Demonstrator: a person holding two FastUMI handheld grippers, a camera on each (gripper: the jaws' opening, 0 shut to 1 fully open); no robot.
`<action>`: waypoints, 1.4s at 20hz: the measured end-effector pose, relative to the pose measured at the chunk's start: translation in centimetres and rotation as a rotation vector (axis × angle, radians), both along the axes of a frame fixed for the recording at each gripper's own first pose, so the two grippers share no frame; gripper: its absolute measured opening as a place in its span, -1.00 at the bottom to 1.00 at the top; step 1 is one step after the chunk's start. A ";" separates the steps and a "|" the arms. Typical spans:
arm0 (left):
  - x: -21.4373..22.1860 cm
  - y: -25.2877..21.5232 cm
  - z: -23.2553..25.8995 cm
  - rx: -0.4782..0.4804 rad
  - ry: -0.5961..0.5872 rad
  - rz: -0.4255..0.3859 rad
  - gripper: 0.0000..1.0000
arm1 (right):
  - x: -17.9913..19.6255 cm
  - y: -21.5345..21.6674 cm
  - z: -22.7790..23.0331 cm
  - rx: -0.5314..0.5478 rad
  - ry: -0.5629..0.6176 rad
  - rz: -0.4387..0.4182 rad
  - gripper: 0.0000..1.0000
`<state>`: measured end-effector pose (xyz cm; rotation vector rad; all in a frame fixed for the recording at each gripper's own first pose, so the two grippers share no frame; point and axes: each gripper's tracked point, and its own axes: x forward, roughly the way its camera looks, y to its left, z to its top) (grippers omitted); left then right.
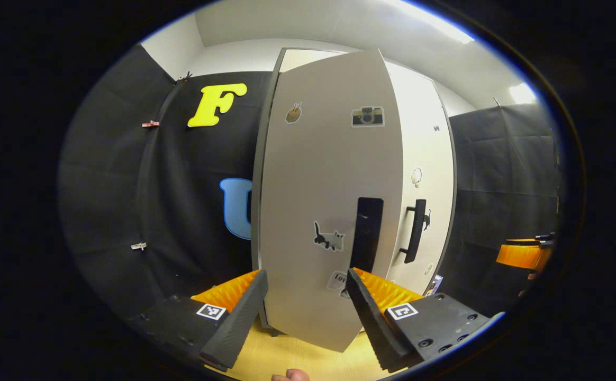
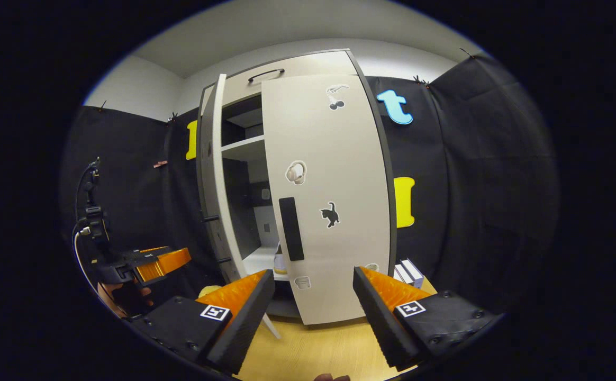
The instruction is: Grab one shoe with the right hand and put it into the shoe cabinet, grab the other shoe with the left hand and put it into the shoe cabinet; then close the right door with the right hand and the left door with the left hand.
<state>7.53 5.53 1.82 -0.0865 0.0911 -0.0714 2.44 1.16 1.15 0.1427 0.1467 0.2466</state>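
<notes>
The white shoe cabinet [image 2: 308, 66] stands in front of both grippers. In the left gripper view, its left door [image 1: 318, 174] swings half open toward me, its black handle [image 1: 367, 233] just above my left gripper [image 1: 305, 317]. That gripper is open and holds nothing. The right door [image 1: 427, 174] with its handle [image 1: 416, 230] lies farther back. In the right gripper view, the right door [image 2: 334, 159] is ajar, and the left door [image 2: 214, 180] shows edge-on. My right gripper [image 2: 313, 317] is open and empty below the handle [image 2: 291, 228]. A pale object [image 2: 280, 263], perhaps a shoe, peeks from the bottom shelf.
Light wooden floor [image 2: 318, 344] lies under the cabinet. White boxes [image 2: 408, 272] sit on the floor to the cabinet's right. A hand holds the left gripper [image 2: 154, 264] at the left of the right gripper view. The right gripper [image 1: 522, 254] shows at the left gripper view's right edge.
</notes>
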 end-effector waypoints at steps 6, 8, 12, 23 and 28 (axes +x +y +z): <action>-0.4 0.2 0.2 0.009 -0.003 0.032 0.91 | -0.4 -0.2 0.5 -0.008 -0.027 -0.025 0.96; -0.4 0.1 0.3 0.025 -0.008 0.040 0.90 | -0.8 -0.3 0.5 -0.017 -0.032 -0.029 0.96; -0.8 -0.1 0.6 0.037 -0.012 0.035 0.91 | -1.1 0.0 0.7 -0.033 -0.046 -0.034 0.96; -0.7 -0.4 0.1 0.041 -0.010 0.020 0.90 | -1.7 0.1 1.4 -0.087 -0.087 -0.067 0.95; -0.7 -0.1 0.0 0.058 -0.017 0.047 0.91 | -1.5 -0.3 0.7 -0.098 -0.072 -0.088 0.95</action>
